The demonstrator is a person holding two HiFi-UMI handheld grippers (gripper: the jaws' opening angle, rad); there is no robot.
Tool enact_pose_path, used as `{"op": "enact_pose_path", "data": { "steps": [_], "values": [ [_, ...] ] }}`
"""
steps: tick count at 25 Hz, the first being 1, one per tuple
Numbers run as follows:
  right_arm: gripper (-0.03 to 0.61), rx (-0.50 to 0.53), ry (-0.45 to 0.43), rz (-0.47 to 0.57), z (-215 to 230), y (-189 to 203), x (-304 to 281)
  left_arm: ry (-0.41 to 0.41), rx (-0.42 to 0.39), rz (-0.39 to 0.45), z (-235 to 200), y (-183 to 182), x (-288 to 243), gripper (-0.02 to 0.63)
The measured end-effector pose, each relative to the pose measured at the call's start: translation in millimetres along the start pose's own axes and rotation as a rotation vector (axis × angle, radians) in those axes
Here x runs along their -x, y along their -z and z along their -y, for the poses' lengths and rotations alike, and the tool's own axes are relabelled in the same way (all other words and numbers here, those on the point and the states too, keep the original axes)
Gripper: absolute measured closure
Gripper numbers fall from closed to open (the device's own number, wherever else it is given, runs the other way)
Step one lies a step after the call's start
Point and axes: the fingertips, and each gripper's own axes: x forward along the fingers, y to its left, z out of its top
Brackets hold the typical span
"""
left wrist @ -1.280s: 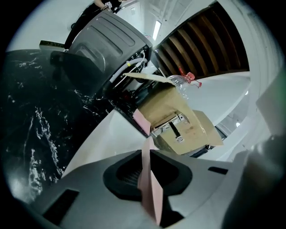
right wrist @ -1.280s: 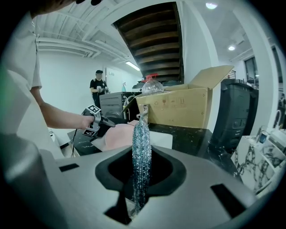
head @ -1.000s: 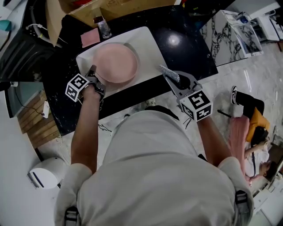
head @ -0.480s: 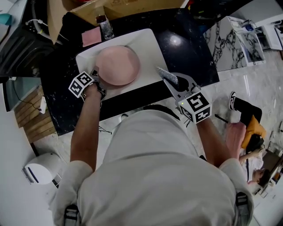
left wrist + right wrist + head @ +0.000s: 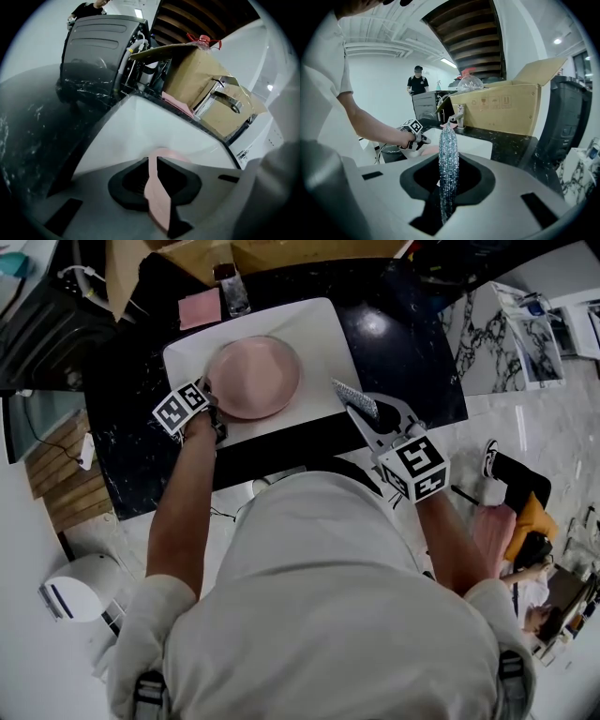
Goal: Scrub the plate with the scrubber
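Plate and scrubber, each held, well apart

Left gripper [image 5: 205, 389]: fingers narrowed onto the near-left rim of the plate, the pink edge pinched between the pads in the left gripper view.
Plate [image 5: 255, 376]: round, pink, lying in the white basin [image 5: 323, 334], towards its left half.
Basin: rectangular, set into the black marbled surface [image 5: 398, 348].
Pink pad [image 5: 199, 307]: flat on the surface behind the basin's left corner, beside a small bottle-like item [image 5: 232, 289] (too small to identify).
Cardboard box [image 5: 281, 254]: behind the basin.
Scrubber [image 5: 355, 396]: silvery, glittering mesh, clamped edge-on between the fingers of the right gripper [image 5: 364, 411], at the basin's near-right edge, clear of the plate.
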Motion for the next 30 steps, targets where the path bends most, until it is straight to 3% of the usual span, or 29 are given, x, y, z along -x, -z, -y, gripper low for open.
{"op": "enact_pose_path", "data": {
  "steps": [9,20,30],
  "values": [
    [0.500,0.021,-0.007,0.021,-20.9,-9.4,-3.6,0.064,-0.113,0.058,21.0,-15.2,36.6,0.552],
    [0.500,0.047,-0.014,0.045,-85.8,-17.3,-5.0,0.215,-0.294,0.163,44.7,-28.0,131.9,0.545],
    [0.500,0.035,0.036,0.074,-147.9,-11.4,7.7,0.417,-0.658,0.251,69.2,4.5,242.7,0.528]
  ]
}}
